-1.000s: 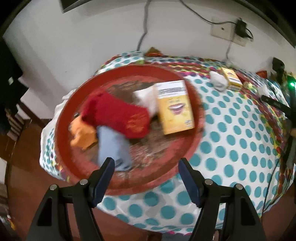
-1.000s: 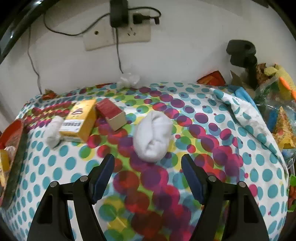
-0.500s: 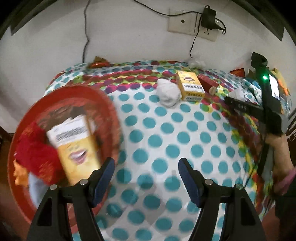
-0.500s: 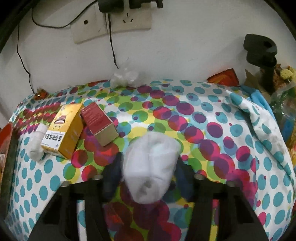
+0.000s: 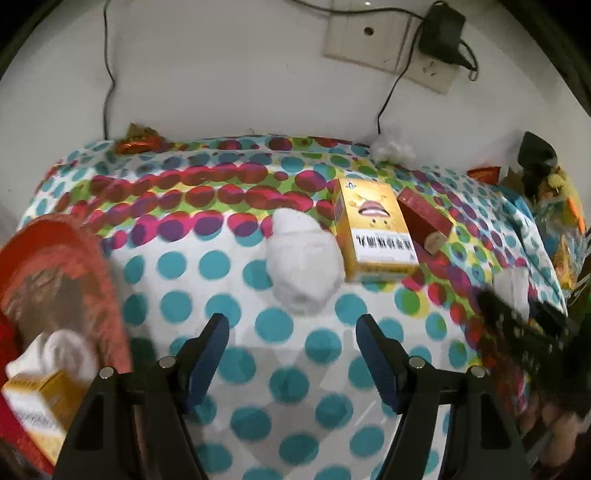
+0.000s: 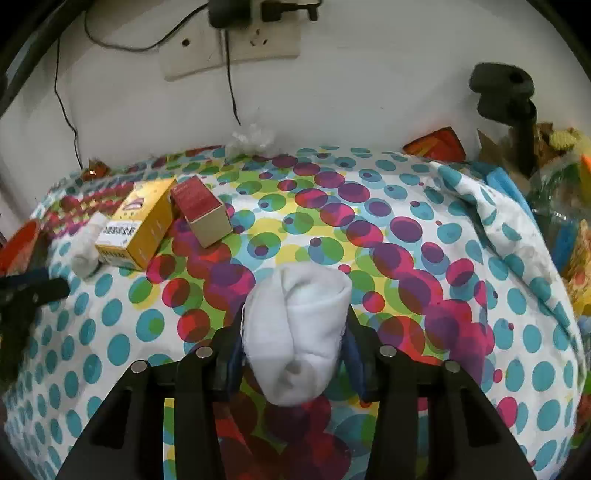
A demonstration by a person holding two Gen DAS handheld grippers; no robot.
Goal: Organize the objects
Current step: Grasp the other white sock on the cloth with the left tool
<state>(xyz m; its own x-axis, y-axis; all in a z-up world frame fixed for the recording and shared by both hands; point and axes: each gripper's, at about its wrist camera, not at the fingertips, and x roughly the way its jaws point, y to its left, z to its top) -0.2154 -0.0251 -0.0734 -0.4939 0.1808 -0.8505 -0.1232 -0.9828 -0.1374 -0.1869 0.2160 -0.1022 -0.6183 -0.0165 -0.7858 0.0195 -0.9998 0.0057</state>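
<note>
Right tool (image 6: 293,347): having just been closing, now clamping rolled white sock (image 6: 295,332) between blue pads, vs 1 s ago standing wide w/ sock lying ahead untouched on dotted cloth (image 6: 406,258)

Left tool (image 5: 291,354): having swung off red tray (image 5: 74,251), now sitting at far left edge of view instead of filling centre; jaws standing wide, nothing between, same gap as before; now facing second white sock (image 5: 303,258) lying just ahead on surface

Around, left view: yellow box (image 5: 373,229) touching second sock's right side, red box (image 5: 424,218) leaning against yellow box's far side; another yellow box (image 5: 37,406) and white cloth bundle (image 5: 62,350) lying in tray; wall socket (image 5: 369,37) w/ black charger (image 5: 443,33) above; crumpled plastic (image 5: 391,147) at surface's back edge; foil wrapper (image 5: 136,140) at back left; right tool showing blurred at right edge, gripping sock there

Around, right view: same boxes at left, black stand (image 6: 506,96) and clutter of toys (image 6: 561,177) at right, well apart from held sock; nothing blocking either tool

Pose: both tools pointing steeply down at surface, fingers roughly level side to side; held sock sitting upright betw. pads, rolled end towards camera; whether lifted clear of cloth, cannot tell
</note>
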